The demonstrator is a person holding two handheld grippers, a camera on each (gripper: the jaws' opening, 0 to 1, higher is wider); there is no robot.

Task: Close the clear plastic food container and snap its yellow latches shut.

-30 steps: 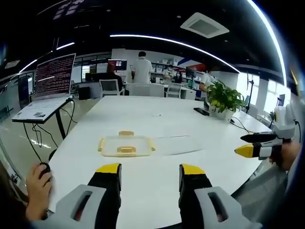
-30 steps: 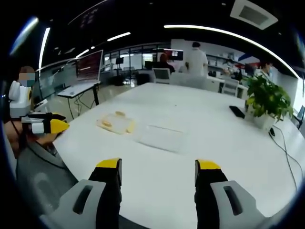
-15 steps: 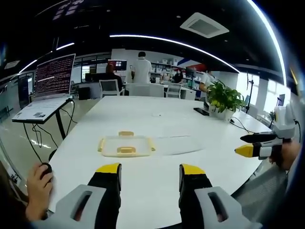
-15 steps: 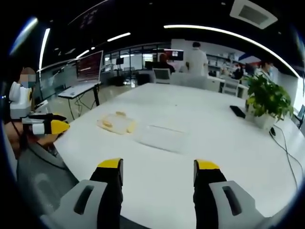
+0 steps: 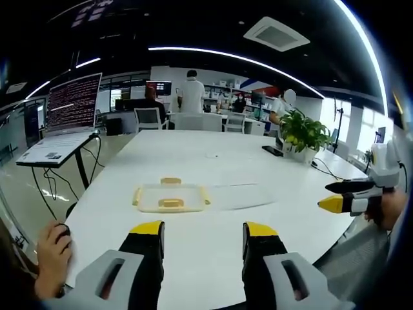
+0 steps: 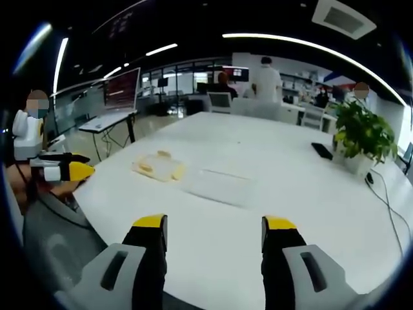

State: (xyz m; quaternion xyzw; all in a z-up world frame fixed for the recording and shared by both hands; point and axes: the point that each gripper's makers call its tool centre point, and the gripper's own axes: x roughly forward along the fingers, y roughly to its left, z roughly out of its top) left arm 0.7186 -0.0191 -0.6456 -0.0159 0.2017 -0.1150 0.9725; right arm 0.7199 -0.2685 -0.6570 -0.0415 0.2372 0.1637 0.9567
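Note:
A clear plastic food container (image 5: 171, 197) with yellow latches (image 5: 171, 204) lies on the white table (image 5: 193, 155), ahead of my left gripper (image 5: 203, 231), which is open and holds nothing. A clear flat lid (image 5: 240, 195) lies to the container's right. In the right gripper view the container (image 6: 157, 166) sits far left and the lid (image 6: 218, 186) lies ahead of my open, empty right gripper (image 6: 214, 226). The right gripper (image 5: 352, 197) shows at the right edge of the left gripper view. The left gripper (image 6: 61, 168) shows at the left edge of the right gripper view.
A potted plant (image 5: 302, 135) and a dark phone (image 5: 272, 150) stand at the table's far right, with a cable (image 5: 329, 172) nearby. A laptop (image 5: 64, 119) on a stand is at the left. A hand (image 5: 50, 248) rests on a mouse. People and chairs stand beyond the table.

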